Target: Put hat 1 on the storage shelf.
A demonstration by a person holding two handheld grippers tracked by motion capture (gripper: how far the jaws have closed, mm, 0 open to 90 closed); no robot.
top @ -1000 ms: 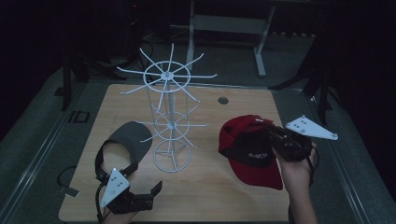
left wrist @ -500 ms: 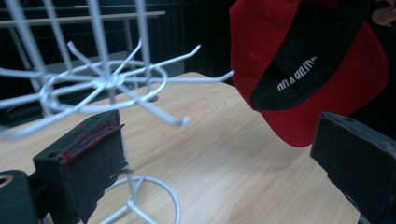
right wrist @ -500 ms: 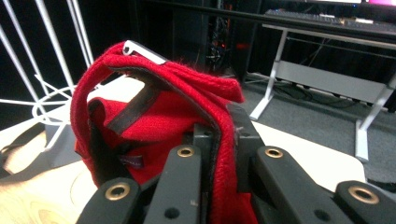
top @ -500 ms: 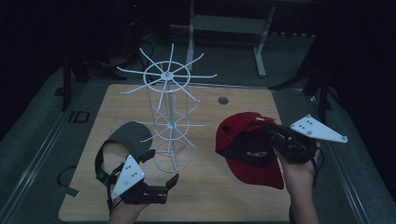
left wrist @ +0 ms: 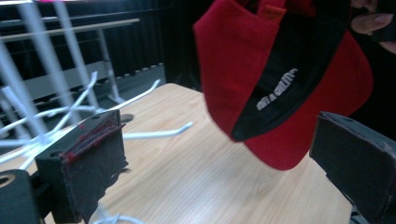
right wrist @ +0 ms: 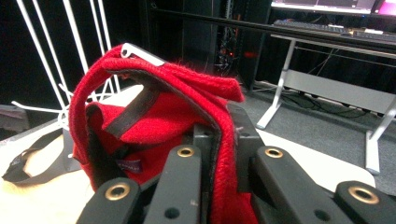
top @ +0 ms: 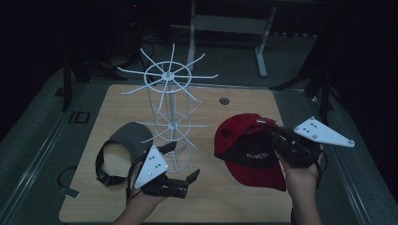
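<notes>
On the left of the wooden table a grey visor cap lies flat beside the white wire hat rack, touching none of its prongs. Just in front of the rack's base the left gripper hovers low with its jaws spread wide and nothing between them; in the left gripper view the two black pads frame bare tabletop and the red cap farther off.

To the right of the rack, the red baseball cap is lifted off the table, pinched at its back edge by the right gripper, whose jaws are closed on the fabric, as the right gripper view shows with red cloth squeezed between the black fingers.

Judged from this, the work looks to be hanging caps on the rack, and it is early: no cap is on any prong, one is in hand, the other waits untouched.

The red cap's long axis runs from the gripped rear down to the brim, which points toward the person and slightly right; its open underside faces up and left, toward the rack.
</notes>
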